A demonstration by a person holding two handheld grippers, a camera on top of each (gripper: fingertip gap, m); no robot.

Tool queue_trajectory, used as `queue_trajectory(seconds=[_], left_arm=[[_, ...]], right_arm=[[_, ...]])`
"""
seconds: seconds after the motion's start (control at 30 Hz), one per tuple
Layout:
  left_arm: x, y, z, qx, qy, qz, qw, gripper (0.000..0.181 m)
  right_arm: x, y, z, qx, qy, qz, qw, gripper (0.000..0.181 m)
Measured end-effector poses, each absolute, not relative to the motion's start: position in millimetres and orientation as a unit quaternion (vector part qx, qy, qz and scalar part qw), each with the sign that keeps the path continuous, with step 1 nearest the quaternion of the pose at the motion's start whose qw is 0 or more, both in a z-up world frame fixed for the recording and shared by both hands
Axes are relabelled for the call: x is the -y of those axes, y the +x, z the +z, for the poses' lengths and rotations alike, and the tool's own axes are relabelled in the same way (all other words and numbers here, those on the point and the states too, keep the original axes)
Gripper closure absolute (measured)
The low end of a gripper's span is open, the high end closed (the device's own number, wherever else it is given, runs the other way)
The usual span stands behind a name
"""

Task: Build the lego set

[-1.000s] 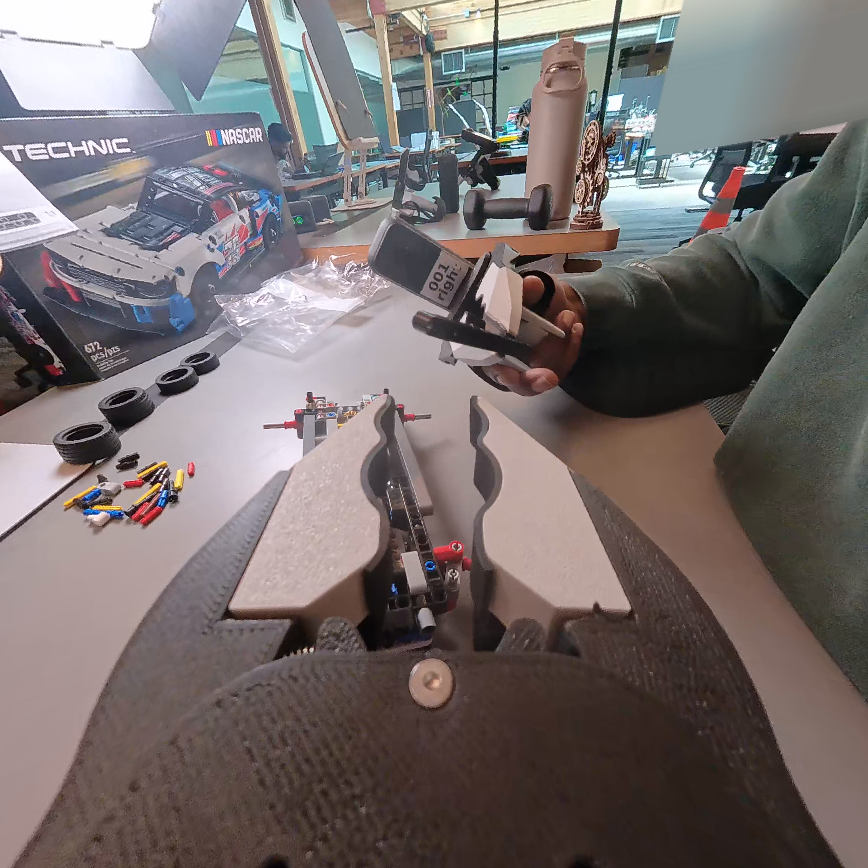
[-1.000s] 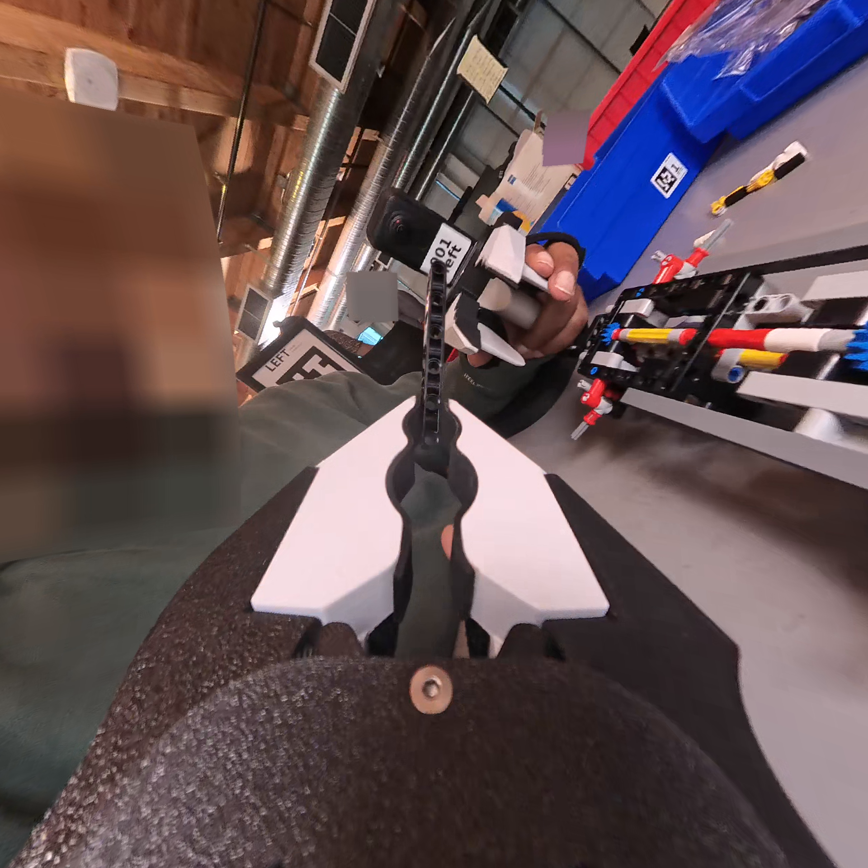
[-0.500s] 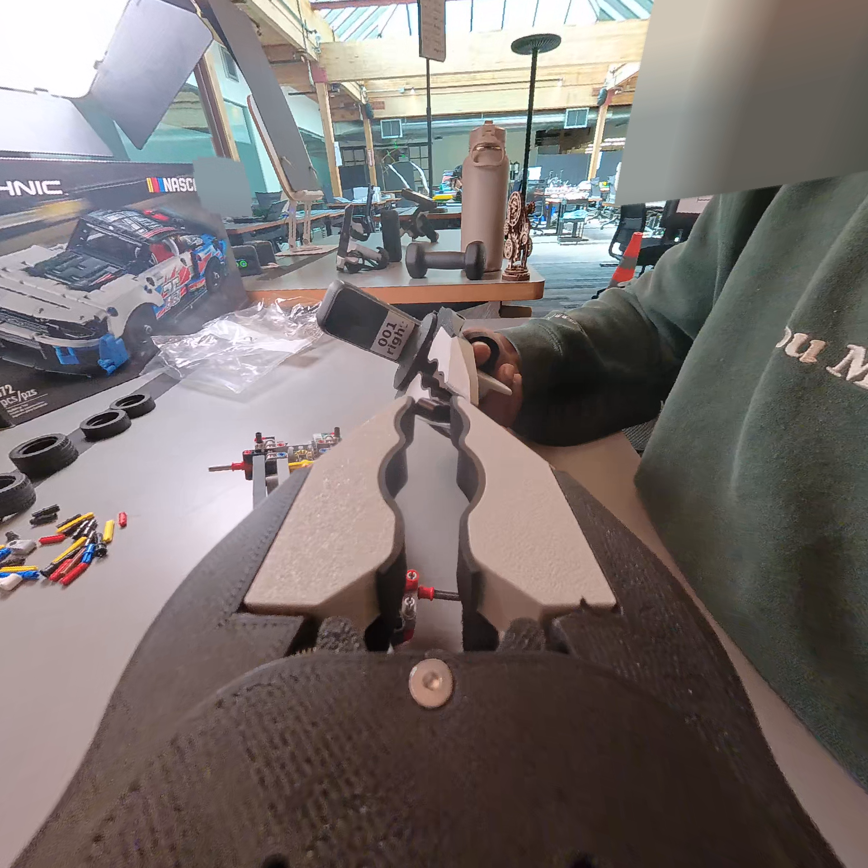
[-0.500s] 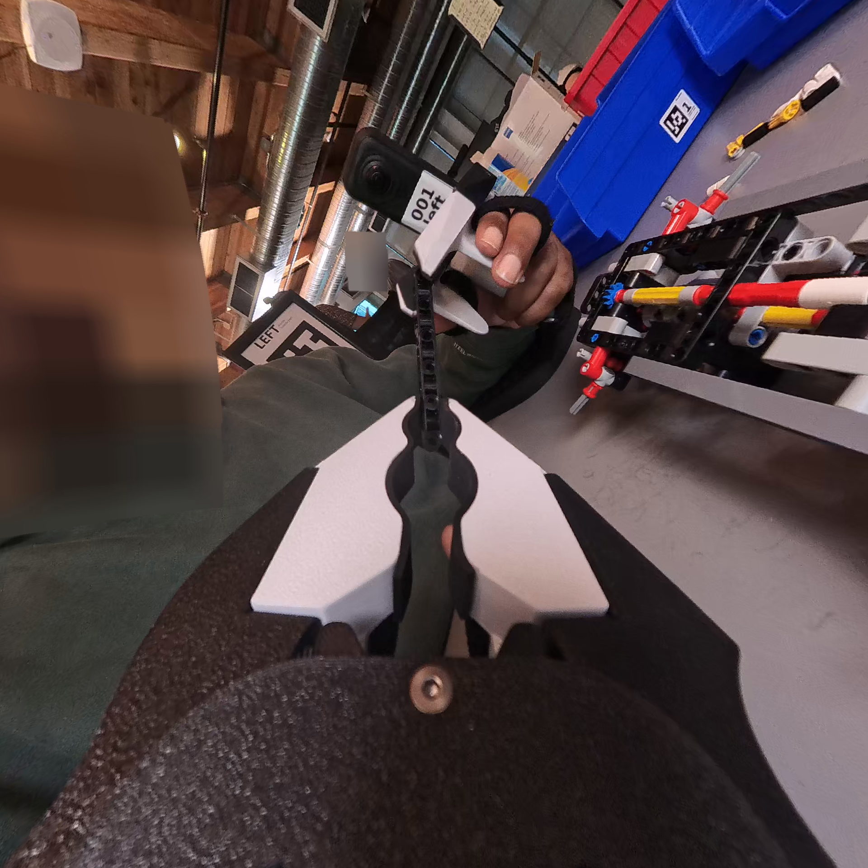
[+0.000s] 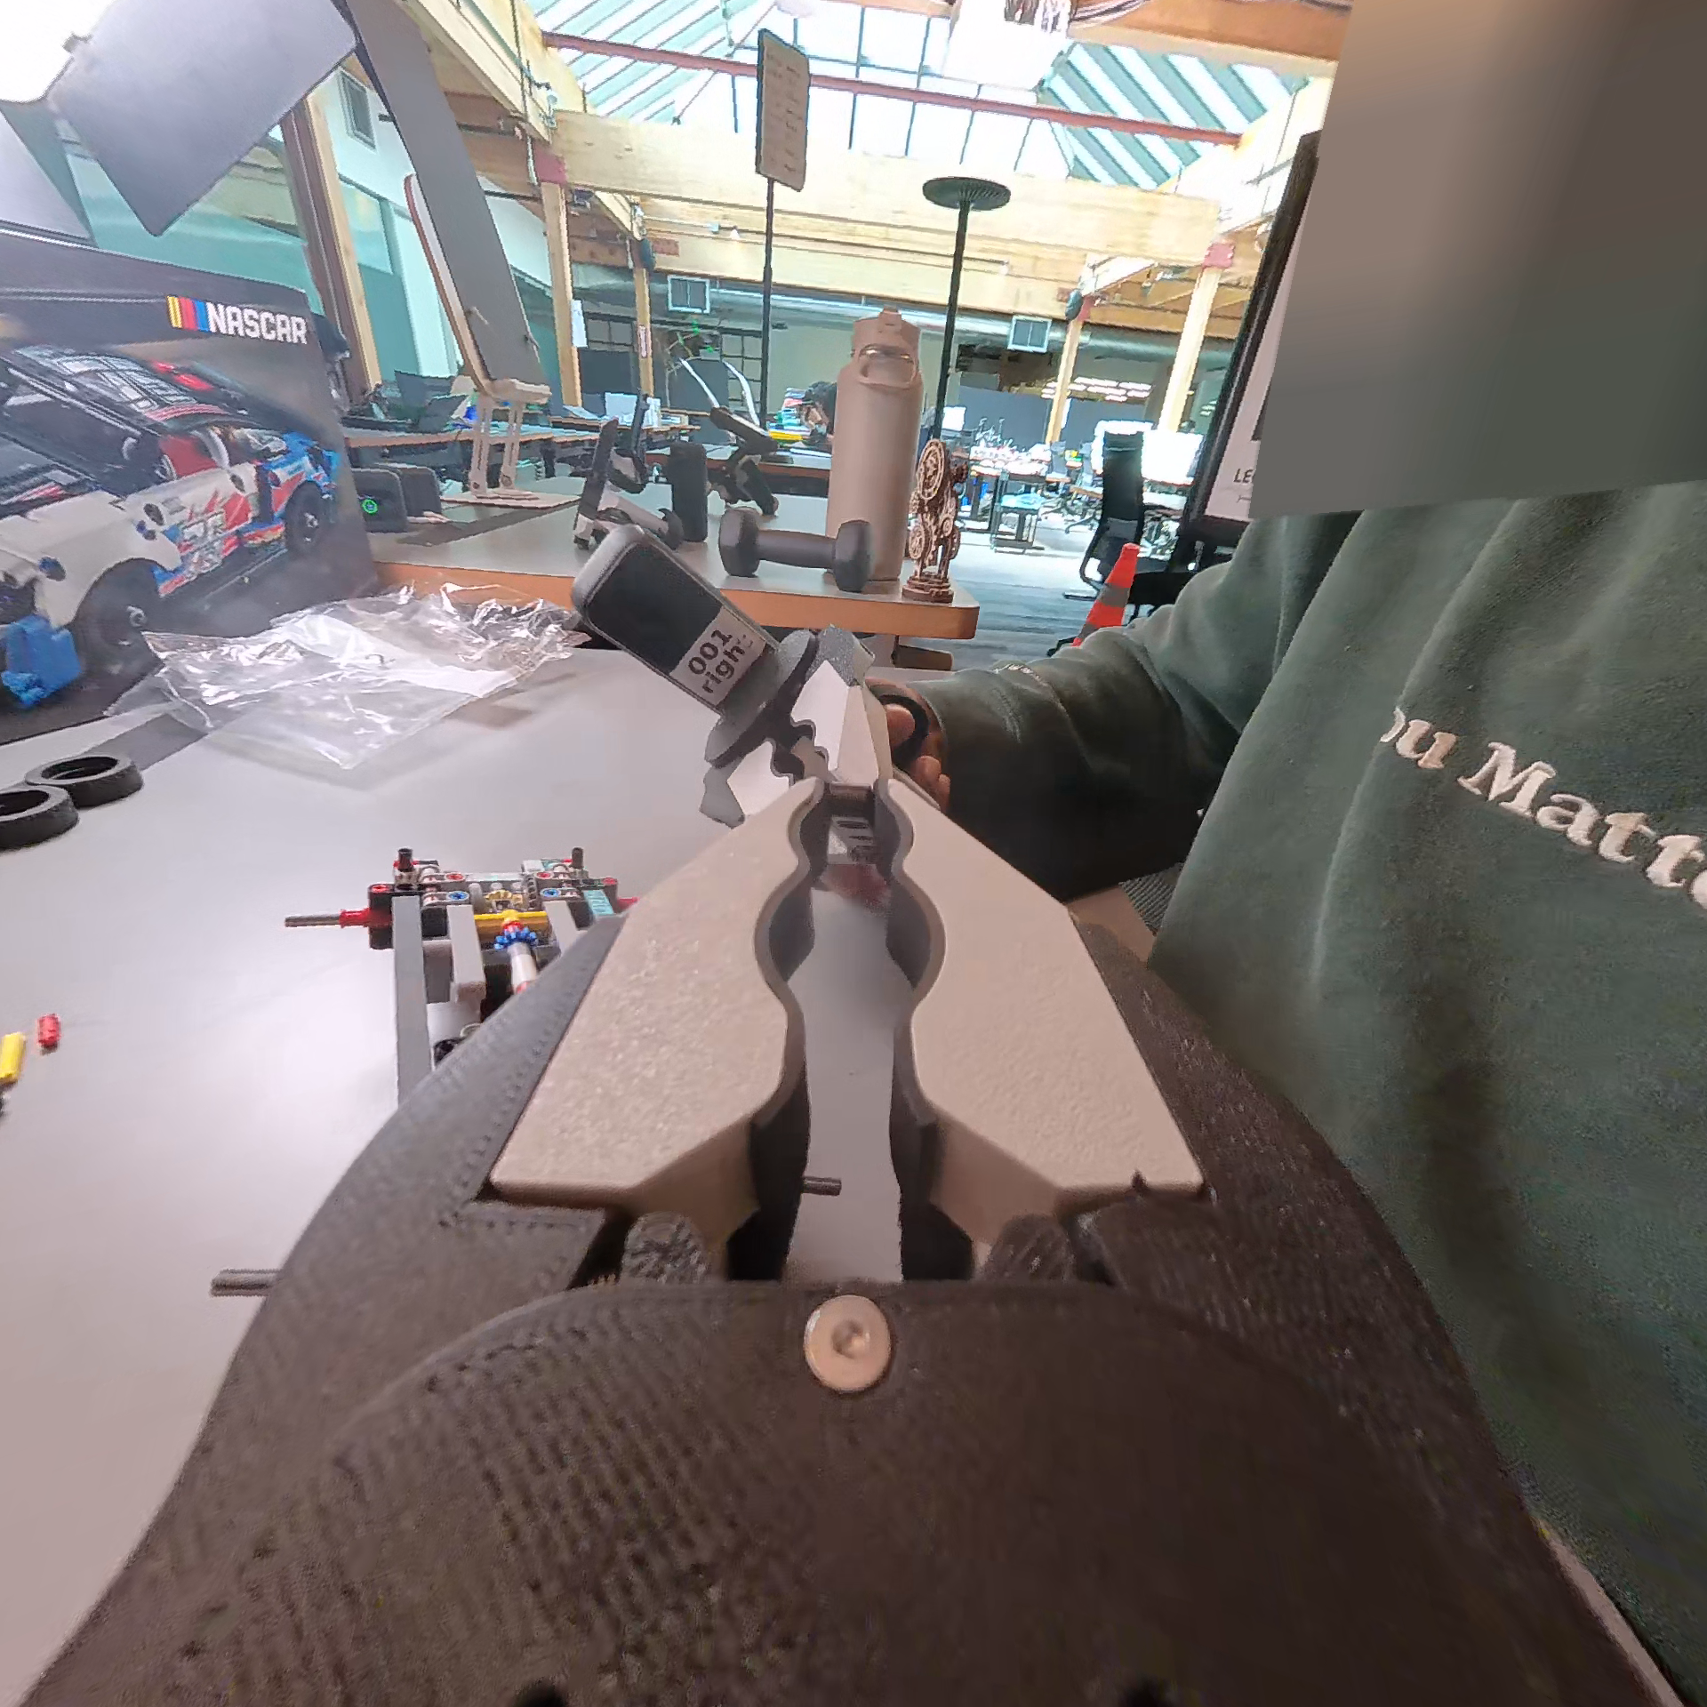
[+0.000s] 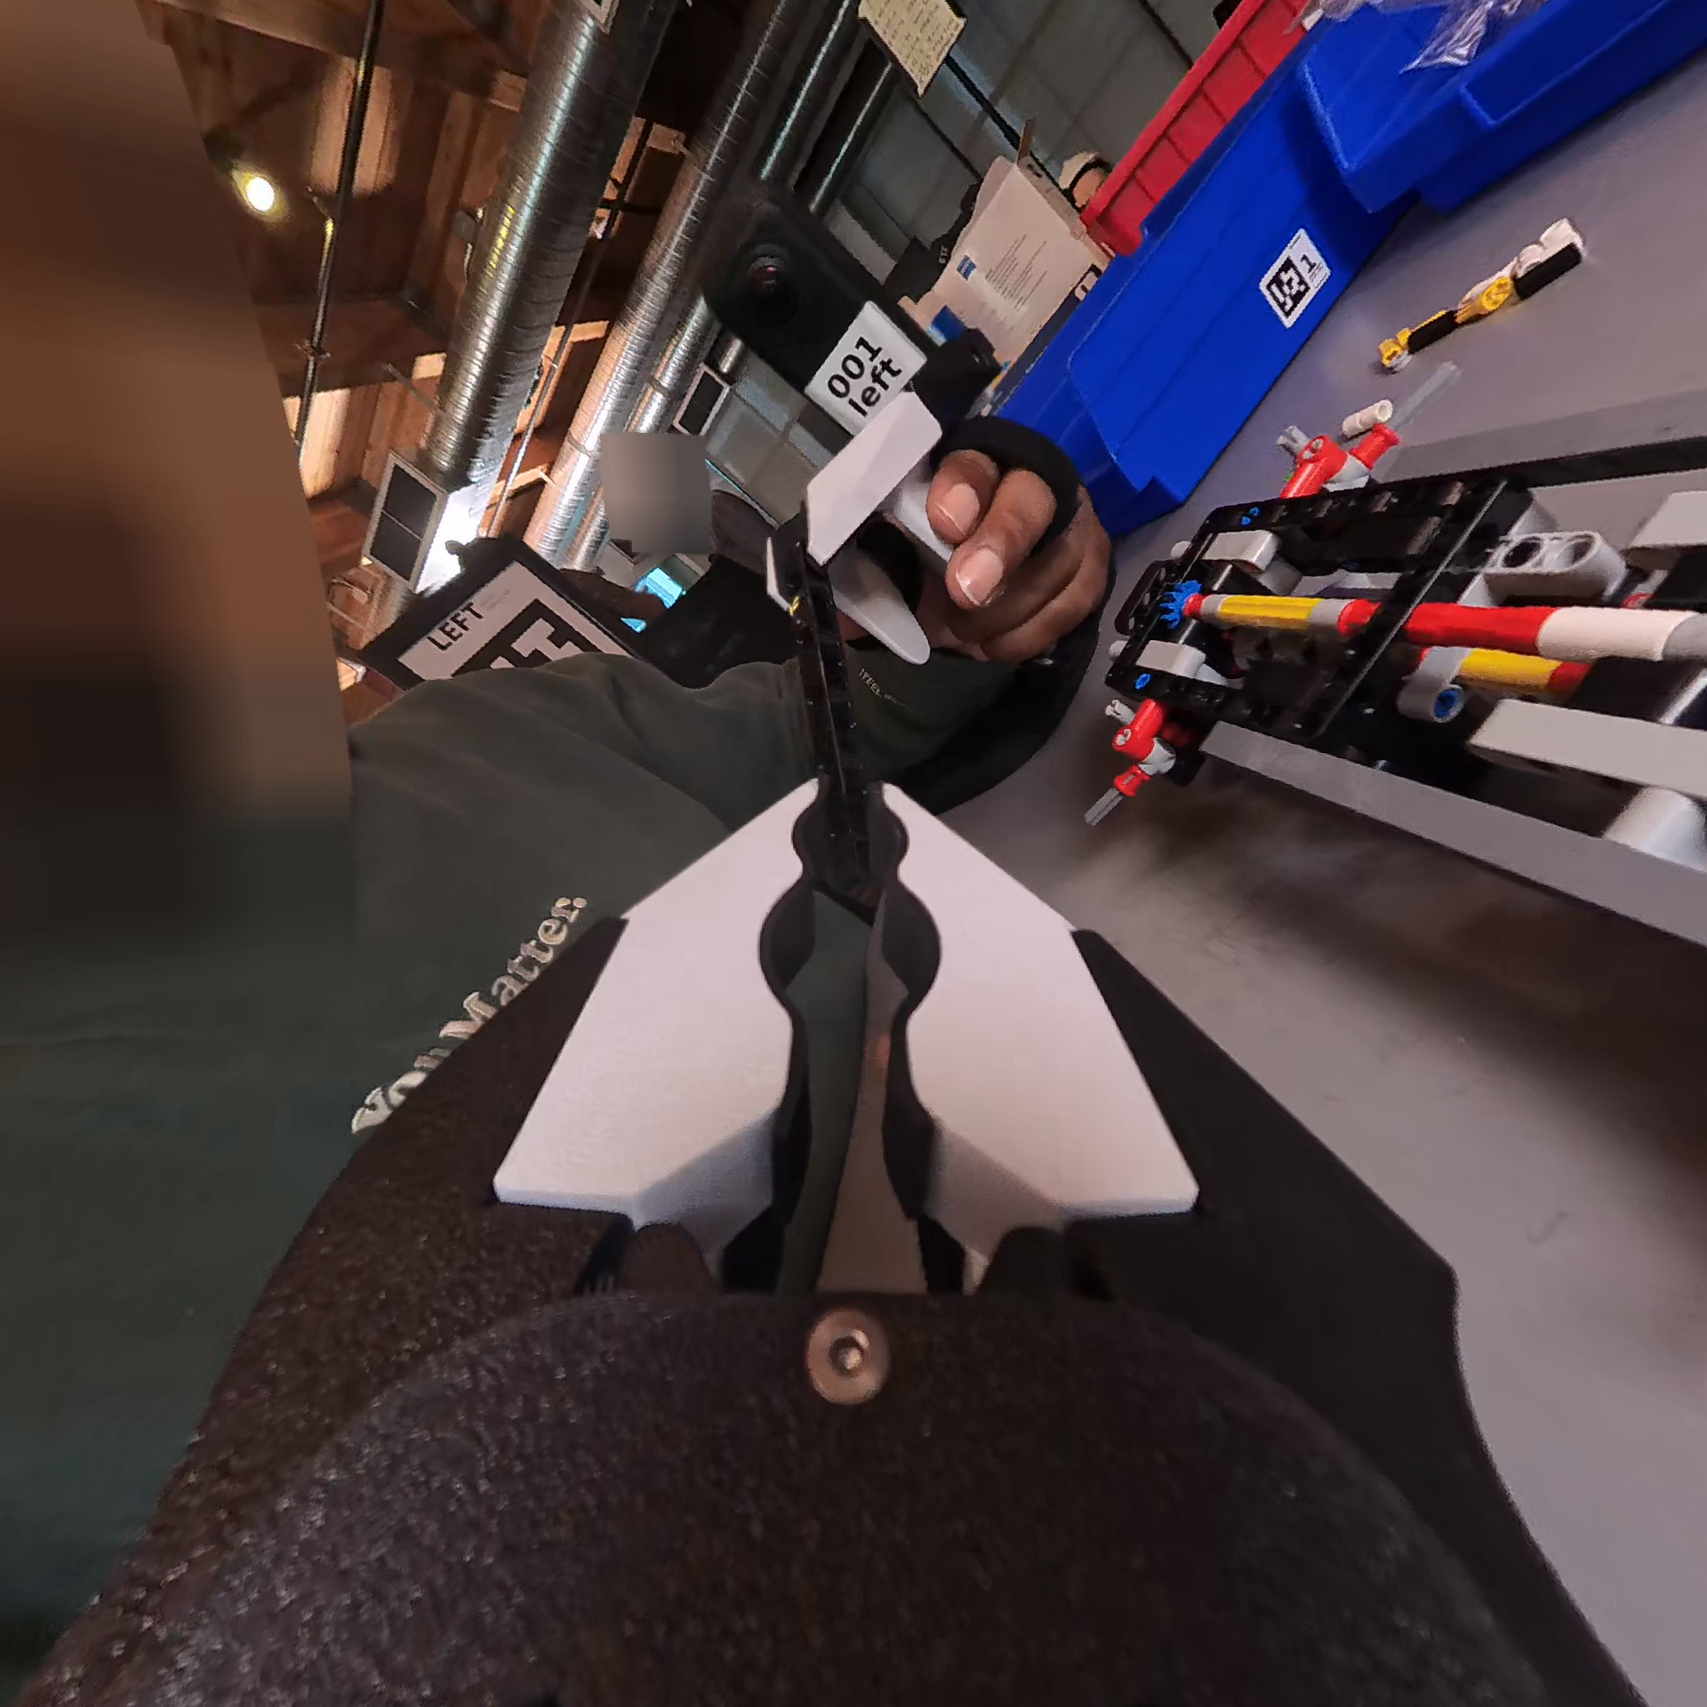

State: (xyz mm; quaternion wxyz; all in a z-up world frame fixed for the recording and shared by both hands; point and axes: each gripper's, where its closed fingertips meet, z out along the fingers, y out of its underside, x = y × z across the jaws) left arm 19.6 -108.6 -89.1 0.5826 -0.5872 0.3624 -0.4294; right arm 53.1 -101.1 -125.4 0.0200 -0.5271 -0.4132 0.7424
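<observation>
The right claw (image 6: 845,831) is clenched on a long black beam (image 6: 825,684) — its length points straight ahead to the left claw (image 5: 848,813), whose tips pinch the far end. The half-built frame (image 6: 1386,628) lies to the right — on the table (image 6: 1293,1062).

Open-plan workshop office: timber beams (image 5: 831,148), skylights, exposed ducts (image 6: 517,277), desk rows, blue parts bins (image 6: 1293,305), grey worktop (image 5: 231,1062).

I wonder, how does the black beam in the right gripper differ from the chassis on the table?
The black beam is one slim piece; the chassis is a frame with red, yellow and white rods. The right gripper holds the beam aloft; the chassis lies on the table. Both are Lego parts.
</observation>
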Motion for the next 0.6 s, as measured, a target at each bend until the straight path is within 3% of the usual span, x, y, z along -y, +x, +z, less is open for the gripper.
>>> queue_trajectory(seconds=[0.6], left_arm=[[89,17,-96,-0.266,-0.632,-0.488,0.54,0.176]], right_arm=[[94,47,-132,0.454,-0.541,0.699,0.113,0.163]])
